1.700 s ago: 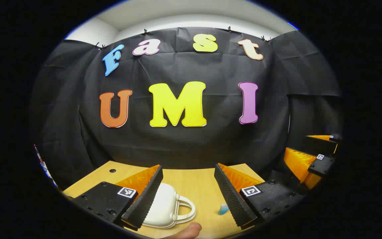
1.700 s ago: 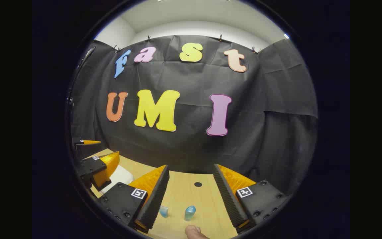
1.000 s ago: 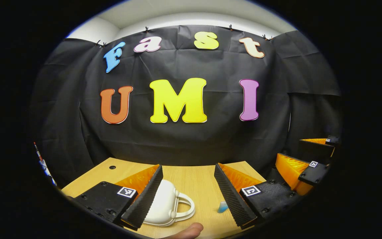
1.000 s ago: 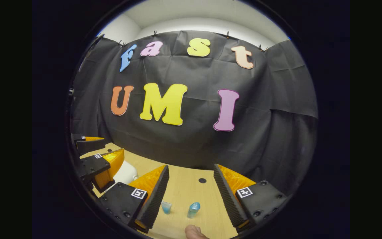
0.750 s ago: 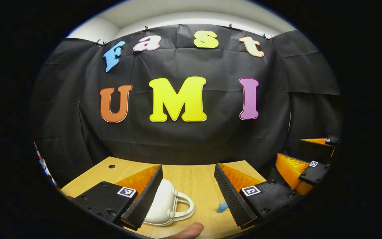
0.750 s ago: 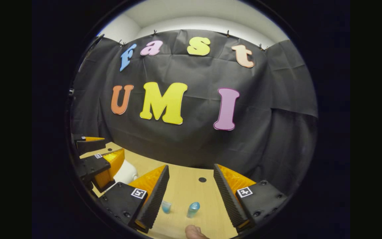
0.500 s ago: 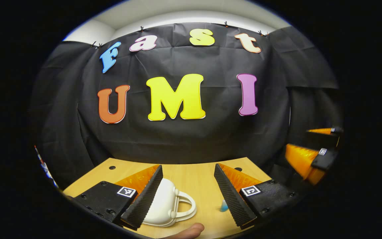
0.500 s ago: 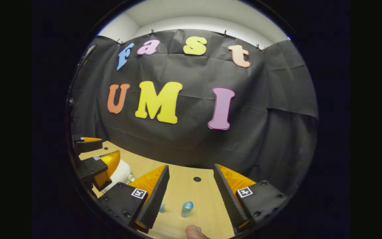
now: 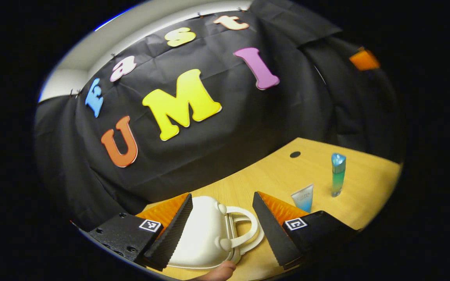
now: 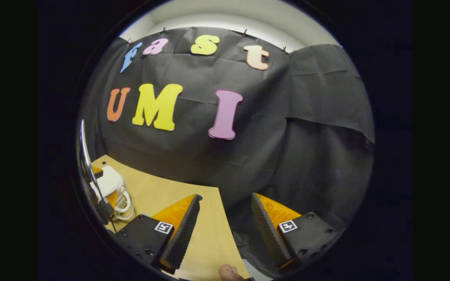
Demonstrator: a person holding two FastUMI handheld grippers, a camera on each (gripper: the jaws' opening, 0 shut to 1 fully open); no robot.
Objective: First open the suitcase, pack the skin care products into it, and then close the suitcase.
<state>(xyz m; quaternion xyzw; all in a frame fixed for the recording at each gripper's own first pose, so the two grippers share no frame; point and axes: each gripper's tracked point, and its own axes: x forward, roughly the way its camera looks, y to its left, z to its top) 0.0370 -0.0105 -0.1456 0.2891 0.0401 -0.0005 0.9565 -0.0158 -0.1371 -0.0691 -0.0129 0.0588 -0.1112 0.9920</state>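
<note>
A: Tilting over the closed white suitcase [image 9: 205, 234], near the tabletop's [image 9: 279, 175] front edge: left gripper [image 9: 222, 224], jaws spread, newly rolled.

B: Right gripper [image 10: 225, 226], jaws spread, has swung past the tabletop's corner. Tube [image 9: 303, 197] and bottle [image 9: 338, 173] stand unpacked; opening looks imminent.

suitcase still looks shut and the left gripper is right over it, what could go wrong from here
The white suitcase lies closed and unanchored on the table; prying with the open left gripper alone might slide it rather than open it. The tall bottle and the small tube stand upright just beside it, so a sliding case or swinging lid could topple them. The right gripper points past the table edge, poorly placed to steady anything.
</note>
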